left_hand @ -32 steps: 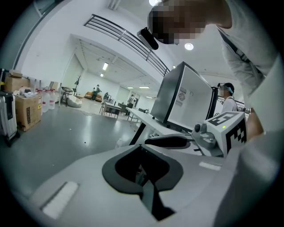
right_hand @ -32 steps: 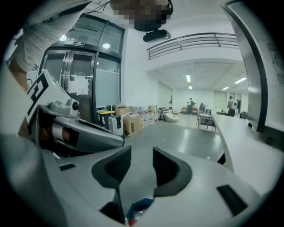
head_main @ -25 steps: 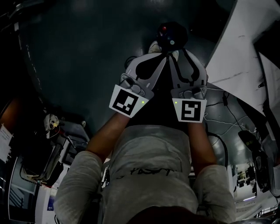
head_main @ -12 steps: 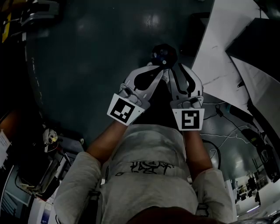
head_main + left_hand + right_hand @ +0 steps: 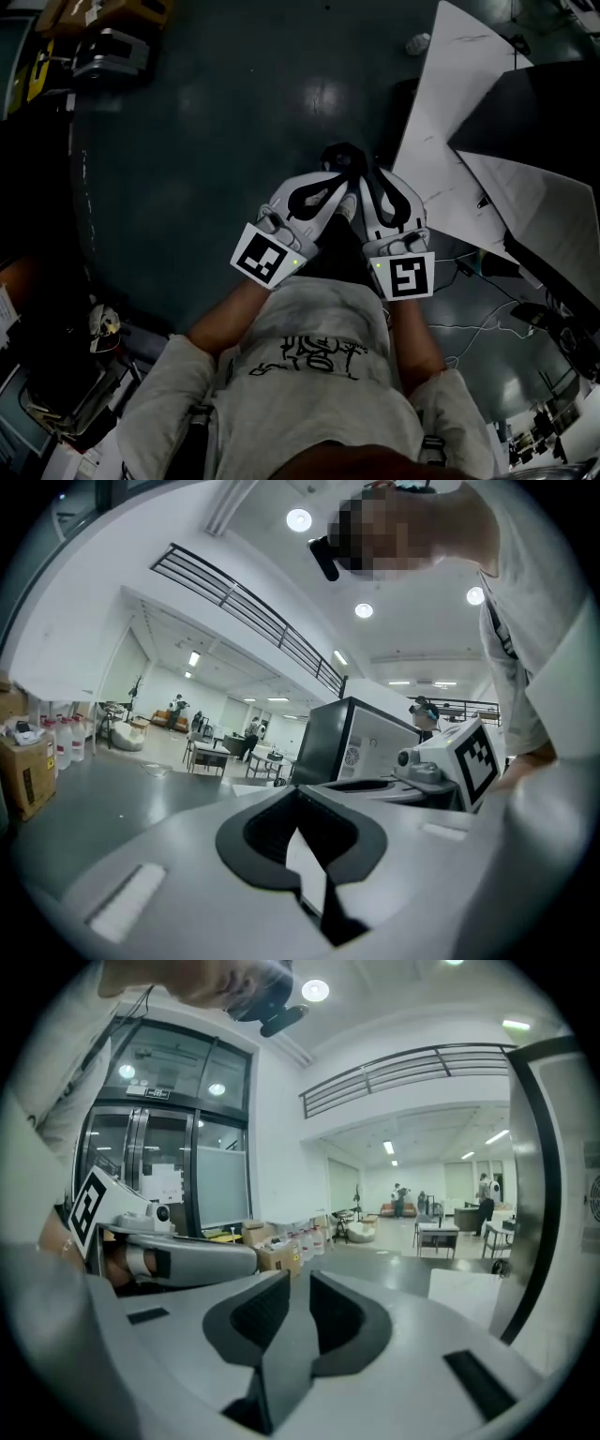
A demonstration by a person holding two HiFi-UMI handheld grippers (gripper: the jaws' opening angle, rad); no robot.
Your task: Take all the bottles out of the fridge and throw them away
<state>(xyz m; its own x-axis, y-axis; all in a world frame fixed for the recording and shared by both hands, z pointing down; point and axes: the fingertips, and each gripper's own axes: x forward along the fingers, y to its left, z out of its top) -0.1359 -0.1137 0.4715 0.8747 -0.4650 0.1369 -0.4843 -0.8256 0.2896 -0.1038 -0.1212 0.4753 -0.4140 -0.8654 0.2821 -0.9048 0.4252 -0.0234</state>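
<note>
No bottle shows inside any fridge in these views. A black cabinet with a white vented side (image 5: 345,746) stands ahead in the left gripper view; its dark edge (image 5: 527,1194) fills the right of the right gripper view. Both grippers are held side by side in front of the person's chest, above the dark floor. My left gripper (image 5: 340,176) (image 5: 298,797) has its tips together with nothing in them. My right gripper (image 5: 367,174) (image 5: 298,1283) has just been closing; a narrow gap is left between its pads and nothing is between them.
A white panel (image 5: 441,141) lies on the floor at the right beside a dark box (image 5: 544,103). Cables (image 5: 483,323) trail near the person's right side. Cartons and white jugs (image 5: 292,1241) stand by the glass wall. Tables and people are far down the hall.
Both grippers have come up closer to the head camera, and more of the floor and the white panel has come into view. The gap between the right jaws has narrowed.
</note>
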